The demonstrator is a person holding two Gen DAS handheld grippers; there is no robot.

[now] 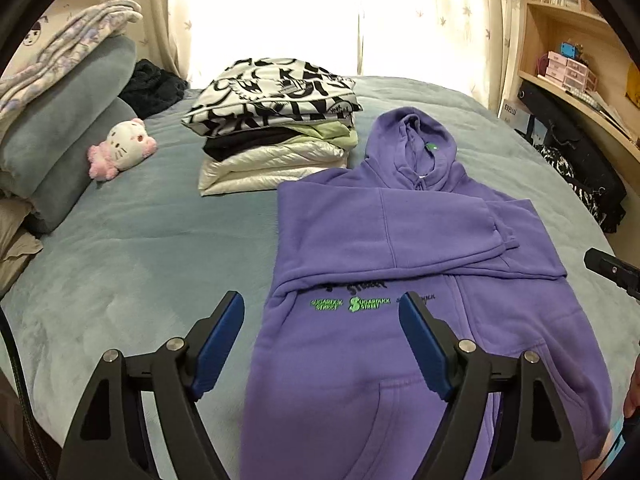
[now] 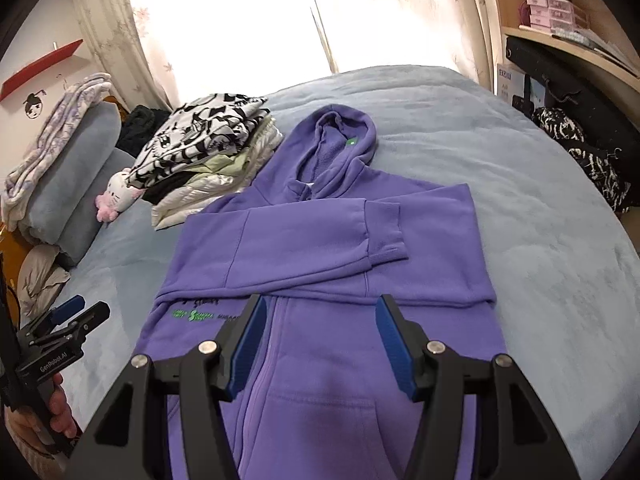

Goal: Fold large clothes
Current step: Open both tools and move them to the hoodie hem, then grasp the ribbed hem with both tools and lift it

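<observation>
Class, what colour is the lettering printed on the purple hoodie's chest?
Mostly bright green lettering on the purple hoodie; clearest in the left wrist view.

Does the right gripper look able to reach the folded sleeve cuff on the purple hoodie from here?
Probably yes: the right gripper is open, above the purple hoodie, and the sleeve cuff lies uncovered straight ahead.
</observation>
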